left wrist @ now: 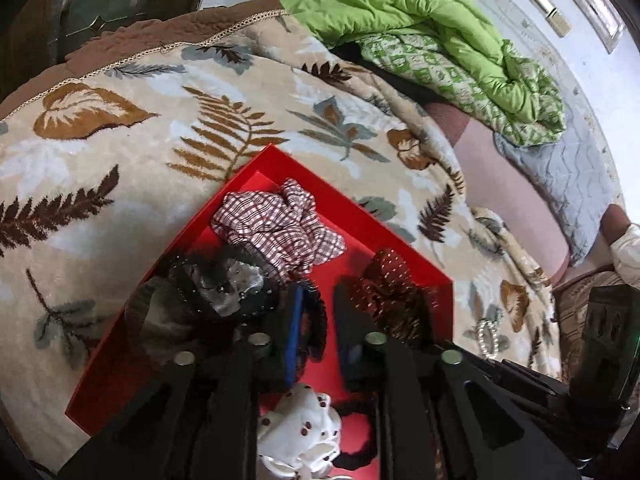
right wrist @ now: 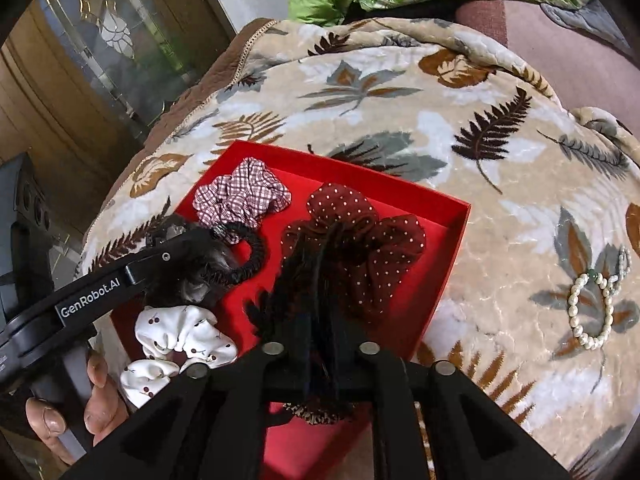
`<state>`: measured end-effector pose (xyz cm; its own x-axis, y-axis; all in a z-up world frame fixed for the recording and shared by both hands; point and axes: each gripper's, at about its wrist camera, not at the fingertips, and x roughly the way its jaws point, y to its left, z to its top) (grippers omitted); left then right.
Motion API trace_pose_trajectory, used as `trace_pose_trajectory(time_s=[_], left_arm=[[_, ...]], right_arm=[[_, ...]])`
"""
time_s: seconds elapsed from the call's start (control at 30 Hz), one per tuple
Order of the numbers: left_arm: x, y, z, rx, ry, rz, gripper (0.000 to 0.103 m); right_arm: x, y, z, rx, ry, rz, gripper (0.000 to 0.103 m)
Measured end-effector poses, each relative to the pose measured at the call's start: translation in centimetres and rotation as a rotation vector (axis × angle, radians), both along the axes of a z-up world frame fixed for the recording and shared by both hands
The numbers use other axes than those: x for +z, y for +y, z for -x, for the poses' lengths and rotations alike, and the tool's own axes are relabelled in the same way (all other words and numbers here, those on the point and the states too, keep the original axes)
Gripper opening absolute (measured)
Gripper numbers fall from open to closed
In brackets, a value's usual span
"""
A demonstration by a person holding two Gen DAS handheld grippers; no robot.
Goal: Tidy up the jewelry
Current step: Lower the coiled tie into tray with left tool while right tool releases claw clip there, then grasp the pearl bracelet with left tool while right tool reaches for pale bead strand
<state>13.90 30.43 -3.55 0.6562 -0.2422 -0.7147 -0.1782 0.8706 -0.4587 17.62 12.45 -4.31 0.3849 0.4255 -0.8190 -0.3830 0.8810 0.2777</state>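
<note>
My left gripper (left wrist: 316, 320) hangs slightly parted over the red box (right wrist: 452, 248), angled down at a black hair tie (right wrist: 248, 256). My right gripper (right wrist: 320, 344), blurred, pinches nothing I can confirm. Only its view shows my bare hand (right wrist: 92, 396) and the pearl bracelet (right wrist: 590, 308) lying flat on the leaf-print blanket (right wrist: 400, 100).

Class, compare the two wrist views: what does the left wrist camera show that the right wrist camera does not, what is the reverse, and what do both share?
Only the left wrist view shows wall switches and a grey quilted cloth. Only the right wrist view shows a bare hand holding the left gripper, and a glass-panelled door. Both show the red box of scrunchies, the checked scrunchie, the pearl bracelet outside the box on the leaf-print blanket, and the green quilt.
</note>
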Motion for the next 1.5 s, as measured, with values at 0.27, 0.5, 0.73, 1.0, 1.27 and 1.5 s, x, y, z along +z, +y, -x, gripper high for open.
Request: trace_pose_trajectory(time_s=[0.27,0.5,0.73,1.0,1.27,1.5], left_arm=[[0.6,-0.3,0.5,0.000,-0.021,-0.016,0.029],[0.8,-0.7,0.7,-0.003,-0.018,-0.049,0.035],[0.9,-1.6,1.5,-0.005,-0.011,-0.100,0.038],[1.8,-4.3,3.1,-0.010,-0.035,-0.196,0.038],[3.9,-9.0,5.5,-0.092,-0.076,-0.245,0.038],[6.2,-15.1,7.0,-0.210,-0.095,-0.257,0.039]], right_arm=[[2.2,-1.4,1.4,-0.021,-0.040,-0.009,0.045],[2.8,-6.3,4.8,-0.091,-0.034,-0.012,0.053],[2.6,-12.5,9.0,-0.190,0.003,-0.034,0.057],[2.2,-20.8,13.5,-0.351,0.019,-0.003,0.065],[1.0,-27.9,17.5,-0.499,0.029,0.054,0.065],[0.3,-29.5,18.3,-0.511,0.027,0.025,0.065]])
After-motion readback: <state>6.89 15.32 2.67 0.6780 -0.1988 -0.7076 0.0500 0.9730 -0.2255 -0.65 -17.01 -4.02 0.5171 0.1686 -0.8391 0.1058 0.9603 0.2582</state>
